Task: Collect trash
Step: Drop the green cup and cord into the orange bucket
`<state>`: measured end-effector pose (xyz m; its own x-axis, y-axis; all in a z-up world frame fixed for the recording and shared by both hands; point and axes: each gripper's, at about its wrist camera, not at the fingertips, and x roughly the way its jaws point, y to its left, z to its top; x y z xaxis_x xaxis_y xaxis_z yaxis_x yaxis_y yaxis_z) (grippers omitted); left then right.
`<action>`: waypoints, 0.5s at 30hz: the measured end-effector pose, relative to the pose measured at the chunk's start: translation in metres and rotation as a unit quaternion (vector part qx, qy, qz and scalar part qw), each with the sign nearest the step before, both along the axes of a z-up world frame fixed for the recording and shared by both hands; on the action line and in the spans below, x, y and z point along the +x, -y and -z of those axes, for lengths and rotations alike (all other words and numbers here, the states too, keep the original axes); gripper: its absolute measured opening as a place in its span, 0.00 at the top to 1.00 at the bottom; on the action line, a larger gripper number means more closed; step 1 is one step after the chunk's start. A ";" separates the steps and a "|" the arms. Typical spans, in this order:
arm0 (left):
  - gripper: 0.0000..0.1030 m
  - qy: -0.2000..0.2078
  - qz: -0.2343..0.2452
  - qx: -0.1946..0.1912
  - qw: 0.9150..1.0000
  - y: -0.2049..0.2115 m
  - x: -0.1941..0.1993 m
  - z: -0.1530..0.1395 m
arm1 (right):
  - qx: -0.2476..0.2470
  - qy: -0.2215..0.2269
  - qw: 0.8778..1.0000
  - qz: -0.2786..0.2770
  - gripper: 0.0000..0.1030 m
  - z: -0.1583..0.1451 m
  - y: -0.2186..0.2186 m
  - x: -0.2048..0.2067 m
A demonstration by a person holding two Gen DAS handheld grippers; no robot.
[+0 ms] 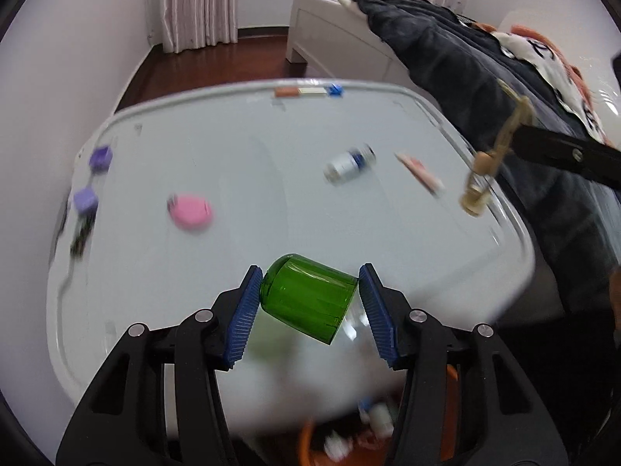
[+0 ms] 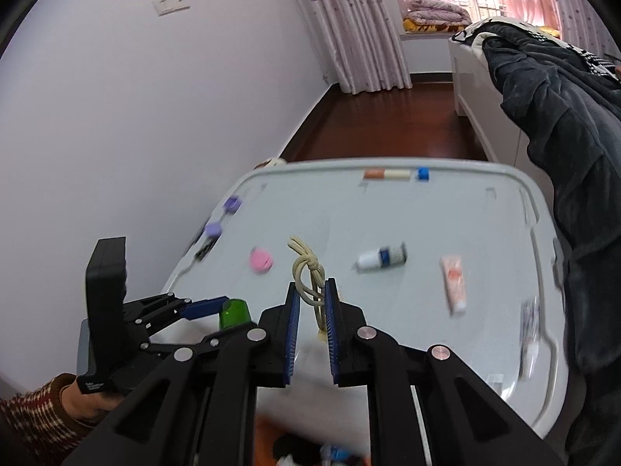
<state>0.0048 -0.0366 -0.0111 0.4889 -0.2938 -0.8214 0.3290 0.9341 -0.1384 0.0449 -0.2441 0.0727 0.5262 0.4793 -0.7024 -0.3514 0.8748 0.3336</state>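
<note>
The left gripper (image 1: 308, 303) clamps a green cup (image 1: 306, 297) tilted on its side, just above the orange bin (image 1: 310, 442) at six o'clock; its pads bear on smooth curved plastic, so the cup could squirt out and miss the bin. The right gripper (image 2: 312, 310) is pinched together on a knotted cord (image 2: 308, 272), whose loose loops might snag the jaws on release; farther off on the table (image 1: 202, 124) lie a pink disc (image 1: 190, 211) at ten o'clock, a white bottle (image 1: 349, 165) and a tube (image 1: 421, 174) at one o'clock.
</note>
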 end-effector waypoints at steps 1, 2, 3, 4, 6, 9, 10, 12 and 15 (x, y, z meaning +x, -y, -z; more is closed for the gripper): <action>0.51 -0.008 0.004 -0.002 1.000 0.000 -0.016 0.003 | 0.000 -0.005 1.000 -0.004 0.87 0.002 -0.001 -0.008; 0.51 -0.019 0.010 -0.004 1.000 0.001 -0.032 0.009 | -0.002 -0.013 1.000 -0.011 0.87 0.007 -0.004 -0.023; 0.51 -0.030 0.015 -0.005 0.999 0.002 -0.045 0.013 | -0.004 -0.019 1.000 -0.014 0.87 0.011 -0.005 -0.036; 0.51 -0.041 0.021 -0.005 0.999 0.003 -0.054 0.019 | -0.006 -0.025 1.000 -0.017 0.87 0.016 -0.006 -0.045; 0.51 -0.068 0.036 -0.004 0.997 0.009 -0.075 0.031 | -0.010 -0.045 0.999 -0.024 0.87 0.030 -0.009 -0.069; 0.51 -0.105 0.058 0.005 0.993 0.018 -0.099 0.053 | -0.016 -0.083 0.996 -0.028 0.86 0.058 -0.011 -0.099; 0.51 -0.119 0.061 0.010 0.991 0.021 -0.106 0.060 | -0.018 -0.100 0.994 -0.026 0.84 0.071 -0.012 -0.111; 0.49 -0.141 0.065 0.015 0.988 0.023 -0.113 0.069 | -0.020 -0.127 0.991 -0.021 0.83 0.090 -0.011 -0.126; 0.36 -0.143 0.053 0.033 0.988 0.021 -0.114 0.071 | -0.021 -0.159 0.987 -0.005 0.46 0.111 -0.006 -0.143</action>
